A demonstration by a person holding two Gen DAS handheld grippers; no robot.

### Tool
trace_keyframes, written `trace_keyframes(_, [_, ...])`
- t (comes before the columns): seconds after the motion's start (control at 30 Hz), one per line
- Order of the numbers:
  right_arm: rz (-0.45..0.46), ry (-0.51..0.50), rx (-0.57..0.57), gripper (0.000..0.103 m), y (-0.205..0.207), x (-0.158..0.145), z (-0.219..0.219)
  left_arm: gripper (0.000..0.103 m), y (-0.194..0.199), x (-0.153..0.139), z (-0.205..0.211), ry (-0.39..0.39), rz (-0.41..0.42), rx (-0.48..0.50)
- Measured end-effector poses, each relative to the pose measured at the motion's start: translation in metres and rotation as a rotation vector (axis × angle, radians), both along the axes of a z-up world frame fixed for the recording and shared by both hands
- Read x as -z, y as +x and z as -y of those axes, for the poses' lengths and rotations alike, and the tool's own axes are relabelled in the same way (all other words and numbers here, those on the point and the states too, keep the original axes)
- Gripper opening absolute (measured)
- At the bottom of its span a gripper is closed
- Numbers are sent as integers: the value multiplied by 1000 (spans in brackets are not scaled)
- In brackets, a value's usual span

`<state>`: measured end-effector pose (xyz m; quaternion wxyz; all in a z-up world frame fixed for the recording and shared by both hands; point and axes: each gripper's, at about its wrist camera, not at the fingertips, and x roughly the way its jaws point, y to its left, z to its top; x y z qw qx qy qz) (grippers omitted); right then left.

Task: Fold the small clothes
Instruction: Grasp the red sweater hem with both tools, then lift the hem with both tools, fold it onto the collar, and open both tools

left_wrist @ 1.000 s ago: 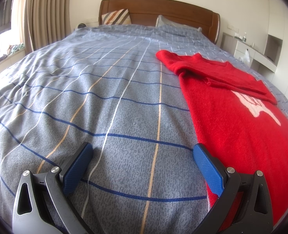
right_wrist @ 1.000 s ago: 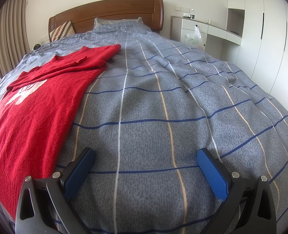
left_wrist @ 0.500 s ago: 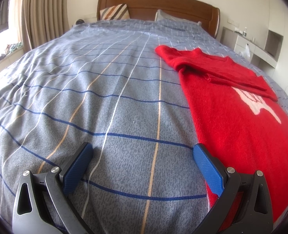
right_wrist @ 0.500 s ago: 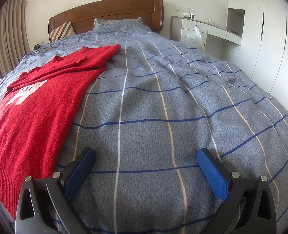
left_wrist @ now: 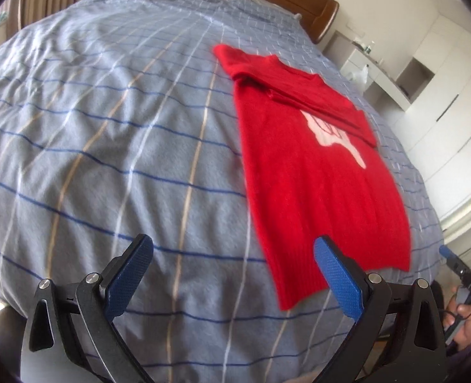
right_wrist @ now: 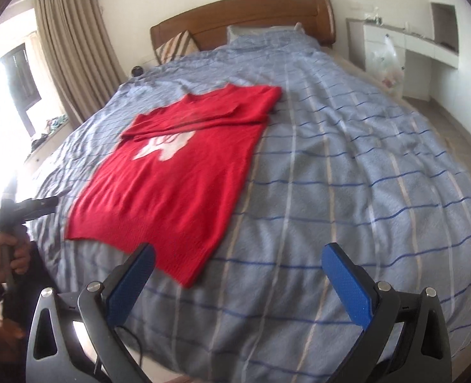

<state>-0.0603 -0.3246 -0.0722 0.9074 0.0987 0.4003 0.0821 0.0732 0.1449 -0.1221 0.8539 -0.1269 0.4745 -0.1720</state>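
Two tools: left gripper (left_wrist: 232, 276) and right gripper (right_wrist: 237, 282), both hang above the near end of the bed (right_wrist: 347, 166).
Garment: one red sweater (right_wrist: 174, 185) lies flat on the checked cover, hem toward the foot of the bed, sleeves already folded across the chest over a white print.
Risk one: the knit looks soft and loose, so I think a shallow pinch at the hem can catch only the top layer; then the fold comes uneven.
Risk two: the cover below is also soft; a deep bite can take cover together with sweater and drag it.
Risk three: if the two sides lift at different speed, the folded sleeves can slide open.
Left tongs: jaws spread wide, nothing between them; the hem corner appears near the right pad, contact not clear.
Right tongs: spread wide too, empty, touching nothing.
Picture quality: both views are blurred.
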Motion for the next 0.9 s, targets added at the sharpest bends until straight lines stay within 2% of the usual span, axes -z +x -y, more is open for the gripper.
trace_keyframes(0.1, [-63,124,-62,96,2,15,-18,81,-9,7,20,-2,-22,57])
trace_keyframes(0.17, [-93,173,-53,81,13,29,-24,77,-12,13,29,36,-38,78])
trace_keyframes(0.2, [-114,190,-38,78,21,37,-26,75,-15,15,31,58,-34,83])
trace_keyframes(0.27, [-176,219,-3,60,34,53,-29,68,-23,15,34,90,-37,83])
trace_keyframes(0.3, [-206,240,1,52,39,60,-32,54,-25,15,33,96,-46,79])
trace_keyframes(0.33, [-228,254,-1,29,42,64,-34,29,-25,16,31,99,-56,74])
trace_keyframes(0.37, [-238,254,-9,5,44,66,-38,13,-25,17,28,98,-65,65])
trace_keyframes(0.4, [-241,240,-15,5,46,67,-40,4,-25,17,23,69,-83,63])
trace_keyframes(0.53, [-216,233,3,5,39,51,-33,2,-31,-1,1,-53,-89,34])
trace_keyframes(0.63, [-163,256,20,5,33,26,-20,2,-35,-34,-13,-158,-40,18])
trace_keyframes(0.73, [-85,289,20,5,47,0,-14,2,-15,-72,-19,-234,45,5])
trace_keyframes(0.8, [-28,287,15,5,69,-15,-11,2,12,-91,-18,-249,98,3])
trace_keyframes(0.9, [48,265,25,5,122,-34,-5,2,68,-109,0,-215,165,-16])
